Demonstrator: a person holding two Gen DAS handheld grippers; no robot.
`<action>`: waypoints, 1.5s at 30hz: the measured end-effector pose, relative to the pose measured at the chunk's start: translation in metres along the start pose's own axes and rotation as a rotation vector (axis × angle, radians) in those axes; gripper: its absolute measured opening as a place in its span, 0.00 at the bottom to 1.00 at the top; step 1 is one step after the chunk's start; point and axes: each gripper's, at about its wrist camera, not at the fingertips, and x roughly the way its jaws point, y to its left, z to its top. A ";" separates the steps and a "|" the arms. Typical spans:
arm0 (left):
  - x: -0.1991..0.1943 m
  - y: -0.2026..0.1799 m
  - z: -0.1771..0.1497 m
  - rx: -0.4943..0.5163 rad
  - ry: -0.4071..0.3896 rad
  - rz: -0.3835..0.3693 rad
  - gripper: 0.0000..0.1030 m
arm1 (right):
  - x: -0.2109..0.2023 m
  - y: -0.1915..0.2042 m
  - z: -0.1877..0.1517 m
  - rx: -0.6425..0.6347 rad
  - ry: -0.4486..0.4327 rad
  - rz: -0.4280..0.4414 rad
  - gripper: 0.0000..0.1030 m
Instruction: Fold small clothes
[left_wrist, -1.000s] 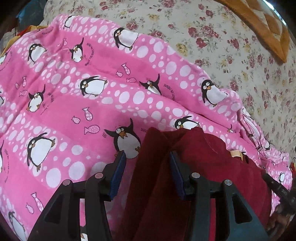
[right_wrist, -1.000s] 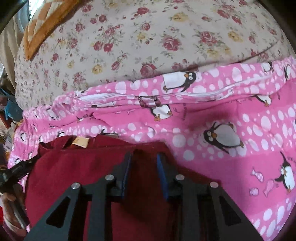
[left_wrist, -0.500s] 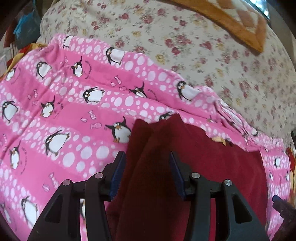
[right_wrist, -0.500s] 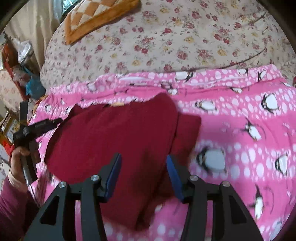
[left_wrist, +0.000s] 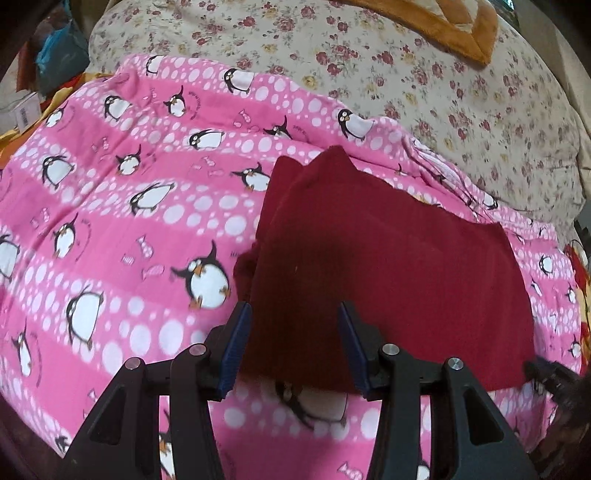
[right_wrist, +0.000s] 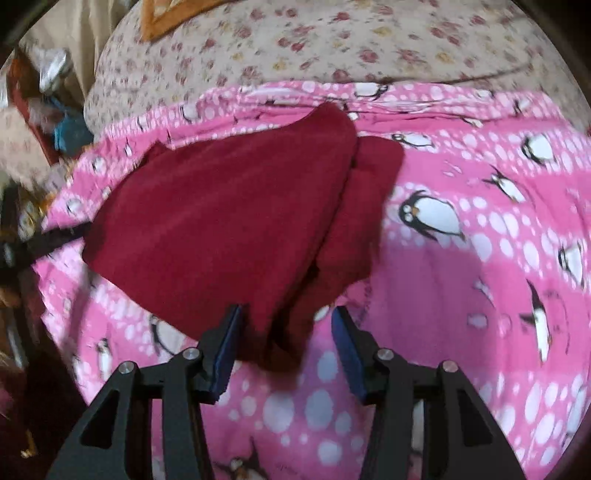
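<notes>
A dark red garment lies folded on a pink penguin-print blanket. In the right wrist view the garment shows a folded layer on top and a lower flap at its right. My left gripper is open and empty, its jaws standing above the garment's near edge. My right gripper is open and empty, just above the garment's near corner. The other gripper shows dimly at the left edge of the right wrist view.
A cream floral bedsheet lies beyond the blanket. An orange patterned cushion sits at the far back. Cluttered items, among them a blue bag, stand beside the bed at the left. The blanket stretches to the right.
My right gripper has opened and let go of the garment. Both grippers have pulled back and up, so more of the folded garment and blanket shows.
</notes>
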 end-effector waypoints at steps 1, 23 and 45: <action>-0.001 0.000 -0.002 -0.001 -0.003 0.001 0.27 | -0.008 -0.001 -0.001 0.012 -0.020 0.004 0.50; 0.026 0.039 0.023 -0.205 -0.009 -0.139 0.34 | 0.042 0.010 0.081 0.004 -0.096 -0.015 0.56; 0.085 0.037 0.058 -0.212 0.132 -0.236 0.62 | 0.047 0.063 0.095 0.007 -0.123 0.343 0.52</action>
